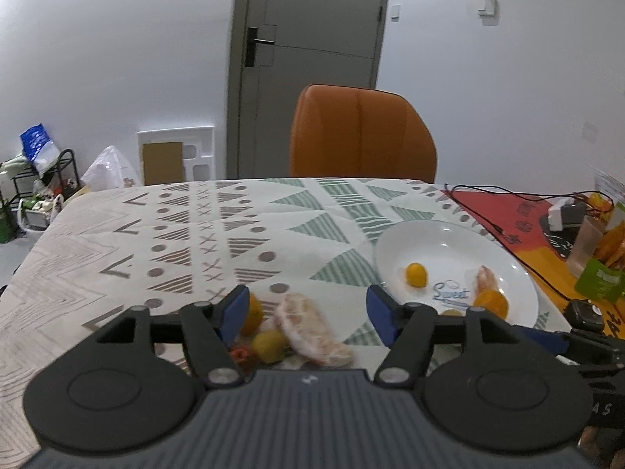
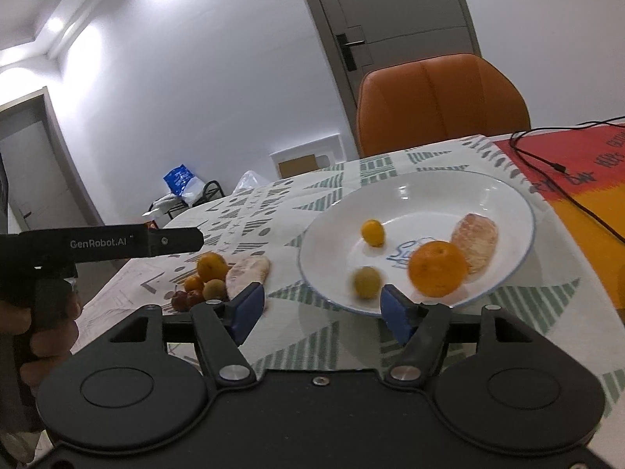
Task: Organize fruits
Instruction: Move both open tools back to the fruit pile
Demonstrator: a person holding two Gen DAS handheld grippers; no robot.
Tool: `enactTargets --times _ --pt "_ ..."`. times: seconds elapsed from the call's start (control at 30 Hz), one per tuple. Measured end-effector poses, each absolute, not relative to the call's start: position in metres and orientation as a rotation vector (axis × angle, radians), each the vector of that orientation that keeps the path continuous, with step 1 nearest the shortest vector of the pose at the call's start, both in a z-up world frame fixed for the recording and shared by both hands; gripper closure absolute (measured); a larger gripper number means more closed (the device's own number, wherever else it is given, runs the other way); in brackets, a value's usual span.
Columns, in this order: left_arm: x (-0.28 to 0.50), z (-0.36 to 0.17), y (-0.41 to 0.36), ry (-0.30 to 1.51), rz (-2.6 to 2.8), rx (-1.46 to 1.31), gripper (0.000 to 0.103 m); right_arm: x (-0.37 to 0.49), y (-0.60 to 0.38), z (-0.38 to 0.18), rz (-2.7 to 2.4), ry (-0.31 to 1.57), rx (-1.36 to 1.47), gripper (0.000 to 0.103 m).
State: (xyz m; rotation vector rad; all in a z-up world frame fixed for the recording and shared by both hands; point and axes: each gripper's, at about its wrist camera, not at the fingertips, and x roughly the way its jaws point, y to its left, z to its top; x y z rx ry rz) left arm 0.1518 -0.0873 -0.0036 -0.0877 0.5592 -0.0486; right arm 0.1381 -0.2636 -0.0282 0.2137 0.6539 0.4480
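White walls, a grey door [image 1: 308, 62] and an orange chair [image 1: 361, 138] stand beyond the patterned tablecloth [image 1: 129, 230] you are working over. Your left gripper [image 1: 308, 314] is spread wide and holds nothing; just ahead of it, between its blue pads and closer to the left one, lies a loose pile: a peeled pomelo segment [image 1: 312, 328], a yellow-green fruit [image 1: 269, 346], an orange [image 1: 254, 312] partly behind the left pad, and something small and red [image 1: 242, 353]. Off to that gripper's right sits the white plate [image 1: 437, 238].

Your right gripper [image 2: 322, 308] is also wide open and empty, poised just short of the plate's near rim. On the plate beyond its fingers are a large orange [image 2: 437, 269], a pomelo segment [image 2: 474, 242] touching it, a small kumquat [image 2: 373, 232] and a greenish round fruit [image 2: 367, 282]. Your hand [image 2: 39, 336] on the left tool's grip shows at that view's left edge.
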Motion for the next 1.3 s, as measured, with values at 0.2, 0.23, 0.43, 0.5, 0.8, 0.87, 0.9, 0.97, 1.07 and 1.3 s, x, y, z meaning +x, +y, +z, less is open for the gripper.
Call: enactTargets --times 0.2,0.23,0.43,0.5,0.8,0.87,0.9,0.97,1.07,1.3 --pt "0.144 -0.008 -0.069 0.563 -0.011 -0.103 0.033 0.139 -0.248 -0.027 0.473 0.659 0.195 0.035" --pt "0.143 -0.009 -0.066 0.564 -0.006 -0.106 0.033 0.139 -0.245 -0.027 0.478 0.661 0.192 0.035" --pt "0.138 -0.012 -0.046 0.567 0.026 -0.126 0.033 0.139 -0.23 -0.028 0.499 0.672 0.175 0.035" --pt "0.136 -0.014 -0.041 0.571 0.034 -0.133 0.033 0.139 -0.226 -0.029 0.506 0.675 0.17 0.035" --pt "0.136 -0.029 -0.021 0.591 0.051 -0.179 0.033 0.143 -0.204 -0.031 0.533 0.688 0.13 0.026" --pt "0.136 -0.032 -0.017 0.594 0.055 -0.183 0.033 0.144 -0.2 -0.031 0.536 0.688 0.124 0.022" --pt "0.136 -0.034 -0.014 0.598 0.058 -0.185 0.033 0.145 -0.198 -0.031 0.537 0.689 0.12 0.021" --pt "0.137 -0.037 -0.011 0.604 0.063 -0.194 0.033 0.147 -0.194 -0.033 0.539 0.693 0.113 0.017" --pt "0.137 -0.04 -0.005 0.606 0.063 -0.215 0.033 0.151 -0.187 -0.034 0.543 0.701 0.104 0.016" --pt "0.142 -0.046 -0.002 0.636 0.007 -0.251 0.042 0.157 -0.174 -0.038 0.542 0.701 0.077 0.019"
